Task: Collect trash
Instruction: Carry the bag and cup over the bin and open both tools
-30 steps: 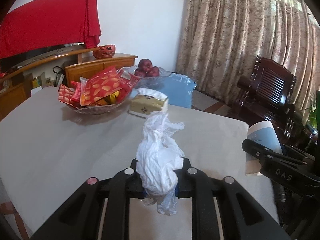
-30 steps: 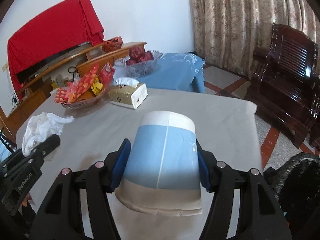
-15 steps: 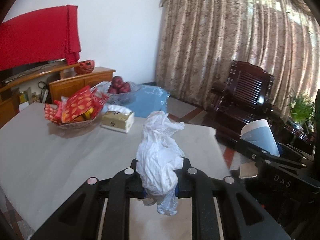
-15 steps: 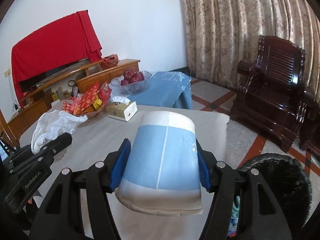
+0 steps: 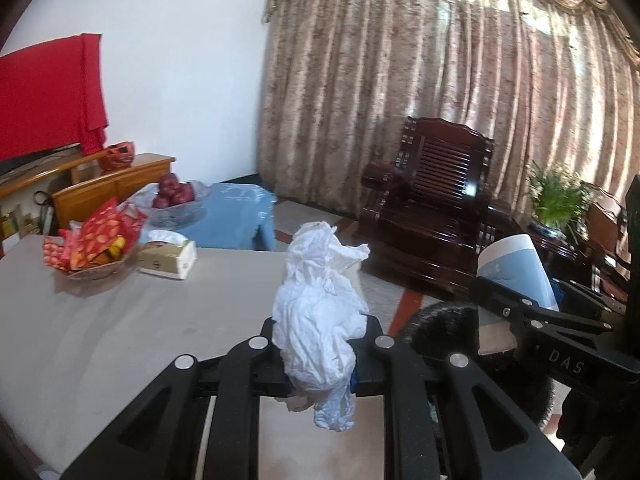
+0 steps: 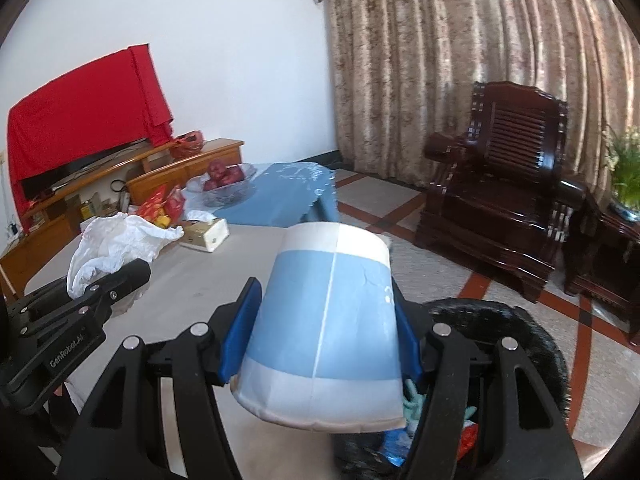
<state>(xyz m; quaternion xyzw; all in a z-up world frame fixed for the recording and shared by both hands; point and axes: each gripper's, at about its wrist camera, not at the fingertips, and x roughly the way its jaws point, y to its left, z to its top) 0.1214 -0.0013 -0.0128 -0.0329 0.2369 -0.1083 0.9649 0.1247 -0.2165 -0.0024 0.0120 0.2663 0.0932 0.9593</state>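
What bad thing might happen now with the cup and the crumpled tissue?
The paper cup is squeezed by its sides in the right gripper, so it may crush or slip out before it is over the black bin. The crumpled tissue in the left gripper hangs loose below, so it may snag or drop onto the table instead.

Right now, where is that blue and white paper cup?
The paper cup is clamped between the right gripper's jaws, held just past the table's edge, above the black trash bin on the floor.
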